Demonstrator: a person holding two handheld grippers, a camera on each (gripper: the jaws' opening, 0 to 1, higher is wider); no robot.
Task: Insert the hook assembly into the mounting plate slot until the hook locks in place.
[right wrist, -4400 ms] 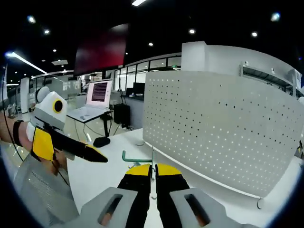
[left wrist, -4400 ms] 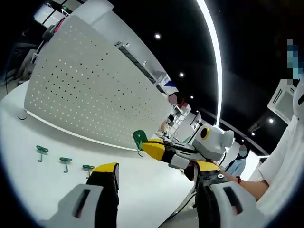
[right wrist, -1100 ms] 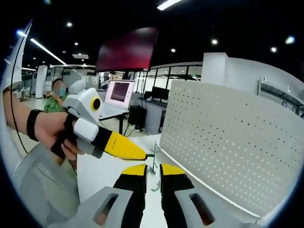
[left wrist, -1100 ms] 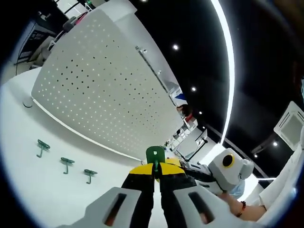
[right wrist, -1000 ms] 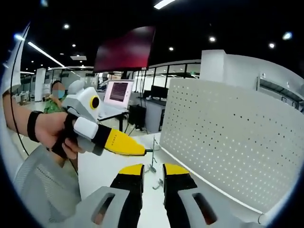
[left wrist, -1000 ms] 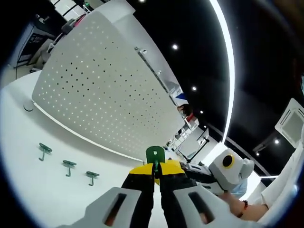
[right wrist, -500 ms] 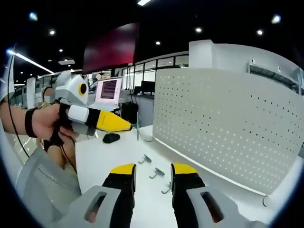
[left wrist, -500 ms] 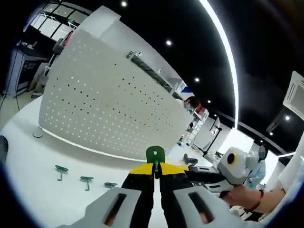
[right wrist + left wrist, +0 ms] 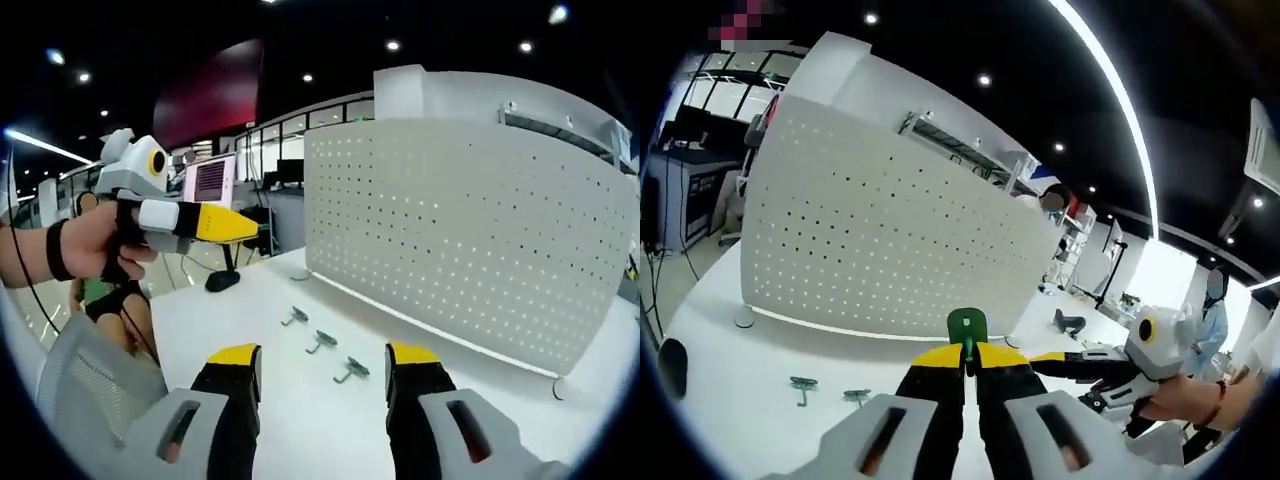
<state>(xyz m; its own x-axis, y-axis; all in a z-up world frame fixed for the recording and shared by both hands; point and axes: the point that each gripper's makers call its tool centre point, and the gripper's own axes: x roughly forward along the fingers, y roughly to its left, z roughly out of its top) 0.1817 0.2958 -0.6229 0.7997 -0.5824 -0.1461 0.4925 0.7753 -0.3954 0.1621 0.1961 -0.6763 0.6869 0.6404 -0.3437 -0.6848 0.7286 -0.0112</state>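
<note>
A green hook point(image 9: 967, 326) is pinched in the left hand-held gripper point(image 9: 967, 362), apparently aimed at the pegboard point(image 9: 890, 250); the right hand-held gripper point(image 9: 322, 372) is spread, clear of it.

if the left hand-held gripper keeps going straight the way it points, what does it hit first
Probably the white perforated pegboard panel: the left hand-held gripper, shut on the green plastic hook, points at its lower part. Nothing shows in between, though depth is unclear.

Four green hooks point(image 9: 351, 369), one white pegboard point(image 9: 470, 240), one table point(image 9: 300, 400), two tools point(image 9: 322, 372)
</note>
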